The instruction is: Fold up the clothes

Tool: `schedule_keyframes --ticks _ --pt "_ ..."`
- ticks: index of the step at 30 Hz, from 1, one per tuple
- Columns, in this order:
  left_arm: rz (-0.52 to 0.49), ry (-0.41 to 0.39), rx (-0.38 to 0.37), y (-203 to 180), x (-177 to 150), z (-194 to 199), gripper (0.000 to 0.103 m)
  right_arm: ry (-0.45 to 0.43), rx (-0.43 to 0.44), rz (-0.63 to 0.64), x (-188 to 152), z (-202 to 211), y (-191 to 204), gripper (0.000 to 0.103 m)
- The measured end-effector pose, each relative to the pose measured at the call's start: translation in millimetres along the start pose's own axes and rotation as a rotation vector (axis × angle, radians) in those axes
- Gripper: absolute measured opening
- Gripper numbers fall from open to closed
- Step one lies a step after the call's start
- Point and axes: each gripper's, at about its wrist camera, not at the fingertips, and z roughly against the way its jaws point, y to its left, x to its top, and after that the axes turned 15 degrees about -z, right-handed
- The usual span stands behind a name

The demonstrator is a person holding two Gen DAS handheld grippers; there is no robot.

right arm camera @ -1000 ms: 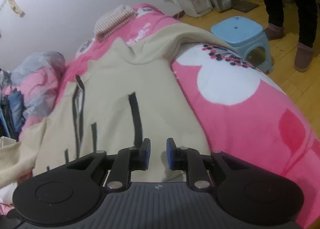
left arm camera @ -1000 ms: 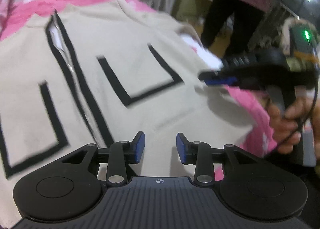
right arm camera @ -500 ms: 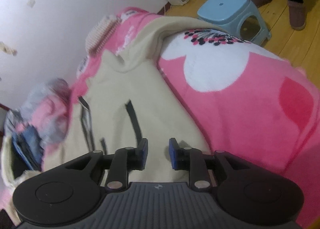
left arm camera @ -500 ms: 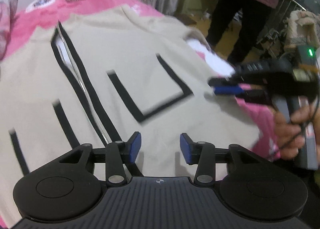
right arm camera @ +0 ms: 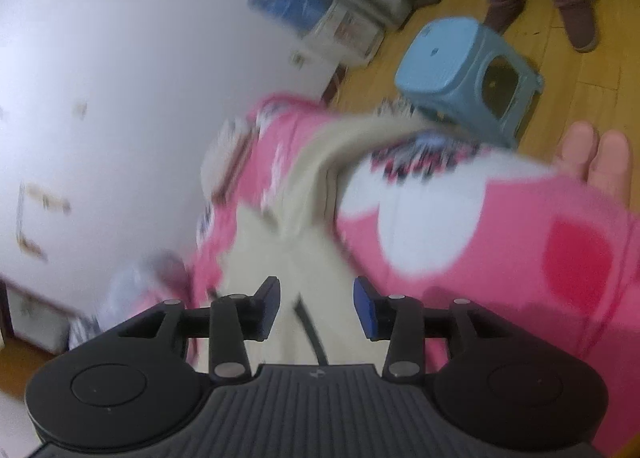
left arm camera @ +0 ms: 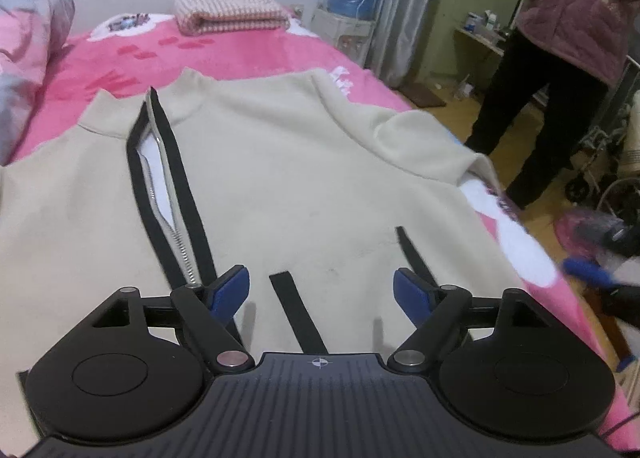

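Over jacket (left arm camera: pixel 304 162), gripper (left arm camera: pixel 322 292) now wider

The right gripper (right arm camera: pixel 316 306), jaws opening and empty, hangs over a cream jacket (right arm camera: pixel 280 258) on a pink flowered blanket (right arm camera: pixel 500 258); a blue plastic stool (right arm camera: pixel 468 70) stands beyond

My left gripper (left arm camera: pixel 321 292) has drawn back along the cream jacket (left arm camera: pixel 288 178), so its collar and whole zipper (left arm camera: pixel 168 214) now show, and my jaws are opening with nothing between them. My right gripper (right arm camera: pixel 316 308) has rolled, tilting the blurred bed; its jaws are opening too.
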Motion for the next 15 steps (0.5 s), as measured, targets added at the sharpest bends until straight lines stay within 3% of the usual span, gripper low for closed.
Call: schedule_keyframes --ticks 2,7,9,11,15 --pt "0.024 0.004 -0.013 3.1 0.4 -13.2 0.080 -0.038 -0.009 -0.052 25.6 -4.5 -7.2 0.048" --pt "0.050 0.018 -0.034 5.5 -3.9 -35.9 0.080 -0.121 -0.044 -0.209 95.0 -23.0 -34.3 0.070" --pt "0.051 0.031 -0.038 5.7 -7.9 -42.6 0.080 -0.108 -0.088 -0.296 124.1 -39.0 -55.5 0.075" --pt "0.030 0.026 -0.028 2.7 -11.5 -44.0 0.080 -0.043 -0.141 -0.397 151.0 -62.2 -81.8 0.078" --pt "-0.015 0.025 -0.004 -5.9 -12.9 -44.0 0.083 0.167 -0.117 -0.551 176.2 -117.6 -127.0 0.080"
